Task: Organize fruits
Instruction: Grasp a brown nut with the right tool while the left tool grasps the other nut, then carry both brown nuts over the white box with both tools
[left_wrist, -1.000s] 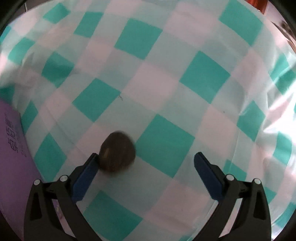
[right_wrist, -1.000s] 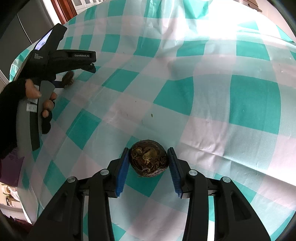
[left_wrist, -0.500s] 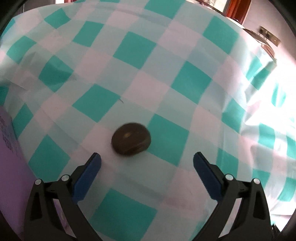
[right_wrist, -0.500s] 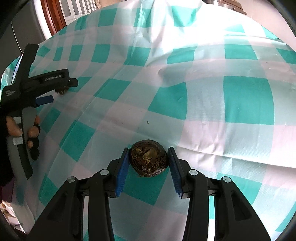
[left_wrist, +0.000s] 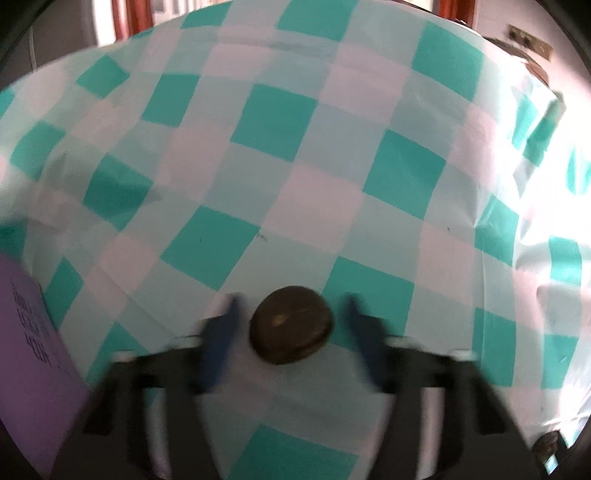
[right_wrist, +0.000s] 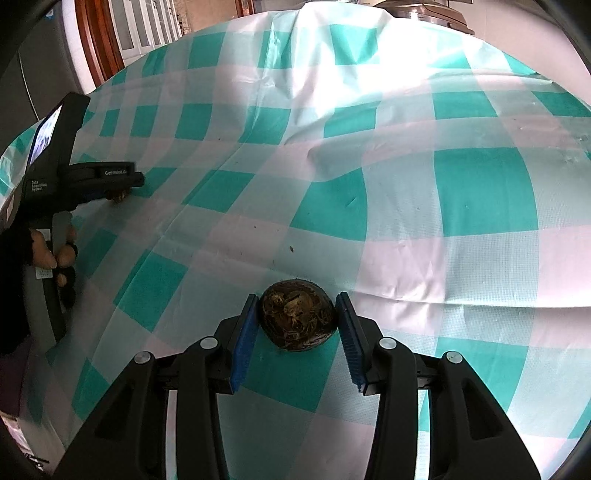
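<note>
Left gripper (left_wrist: 291, 314): we see its blue fingers blurred, spread partway, one on each side of a dark brown fruit (left_wrist: 291, 329); narrow gaps show on both sides, so we cannot tell that either pad touches it.
Right gripper (right_wrist: 298, 316): its blue pads sit against both sides of a second fruit (right_wrist: 297, 319), pinching it.
Second fruit: round, dark brown, with dry fibrous scraps on top; it rests on the checked tablecloth (right_wrist: 406, 192).
Dark brown fruit: smooth and rounded, on the tablecloth, just right of a purple sheet (left_wrist: 26, 354) at the cloth's edge.
Count: we count two fruits, two grippers, one tablecloth, one purple sheet.
Left hand (right_wrist: 51, 251): gloved, wrapped around the left gripper's handle, far left of the second fruit.
</note>
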